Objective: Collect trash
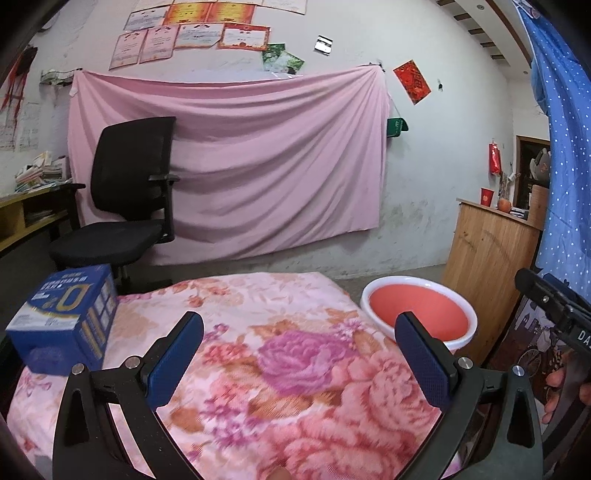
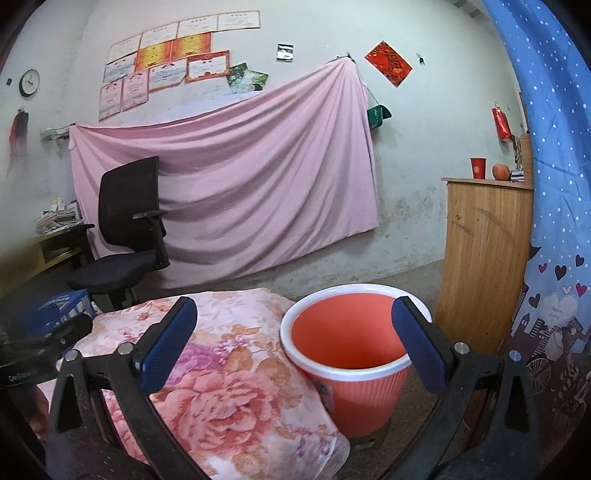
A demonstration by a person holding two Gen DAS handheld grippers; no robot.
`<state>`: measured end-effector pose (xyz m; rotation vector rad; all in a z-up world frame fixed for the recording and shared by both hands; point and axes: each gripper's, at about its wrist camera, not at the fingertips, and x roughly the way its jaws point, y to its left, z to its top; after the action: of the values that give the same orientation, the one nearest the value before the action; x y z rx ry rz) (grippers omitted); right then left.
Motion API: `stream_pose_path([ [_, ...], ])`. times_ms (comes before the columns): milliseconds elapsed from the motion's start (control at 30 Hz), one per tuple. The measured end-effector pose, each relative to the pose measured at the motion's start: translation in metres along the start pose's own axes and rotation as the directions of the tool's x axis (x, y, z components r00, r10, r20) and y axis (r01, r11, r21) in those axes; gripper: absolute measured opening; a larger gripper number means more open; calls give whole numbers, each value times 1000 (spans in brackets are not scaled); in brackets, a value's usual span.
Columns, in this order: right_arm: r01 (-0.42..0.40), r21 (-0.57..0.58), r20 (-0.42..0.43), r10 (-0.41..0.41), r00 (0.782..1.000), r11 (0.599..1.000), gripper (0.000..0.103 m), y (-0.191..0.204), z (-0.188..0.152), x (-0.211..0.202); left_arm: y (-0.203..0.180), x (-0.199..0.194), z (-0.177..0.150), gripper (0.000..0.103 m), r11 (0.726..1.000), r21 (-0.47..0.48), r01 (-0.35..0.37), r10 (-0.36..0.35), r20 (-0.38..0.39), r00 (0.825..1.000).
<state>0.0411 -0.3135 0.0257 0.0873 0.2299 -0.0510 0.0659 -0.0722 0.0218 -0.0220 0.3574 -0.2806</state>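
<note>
Both grippers spread and empty over a floral-covered worktop.
The left gripper point(image 1: 299, 347) and right gripper point(image 2: 295, 332) hover above the floral cloth point(image 1: 280, 369); blue box point(image 1: 66, 325) at its left edge, orange bin point(image 2: 351, 350) beside its right; pink sheet point(image 1: 229, 166) on the wall.

Pink sheet point(image 1: 229, 162) pinned across the back wall, certificates point(image 1: 192, 33) taped above it. Black office chair point(image 1: 122, 195) stands in front, left side. Wall clock point(image 2: 29, 82) far left. Wooden cabinet point(image 2: 484, 254) at right with a red cup point(image 2: 478, 168) and an apple point(image 2: 500, 171) on top. Blue dotted curtain point(image 2: 554, 184) hangs along the right edge.
</note>
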Motion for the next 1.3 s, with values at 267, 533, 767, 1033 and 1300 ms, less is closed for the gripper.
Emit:
stream_pose_path([
  [267,-22,-2,24,22,999,1000,103,22,-15,-20,20,-24,-18,102,999,-6,-48,48,-9,999],
  [533,-44,-17,36,44,998,999,103,38,-25,-31,35,-42,-34,102,996,-19,-91,91,-9,996],
  [767,-56,-39,50,58,997,998,103,55,-40,-39,47,-53,-51,102,991,-39,-127,127,-10,992],
  [1033,-62,-60,51,65,997,996,103,60,-50,-39,51,-60,-60,102,990,-38,-136,138,37,990],
  [1300,-74,-57,69,77,995,996,103,55,-56,-34,49,-61,-67,102,992,-21,-125,126,52,991],
])
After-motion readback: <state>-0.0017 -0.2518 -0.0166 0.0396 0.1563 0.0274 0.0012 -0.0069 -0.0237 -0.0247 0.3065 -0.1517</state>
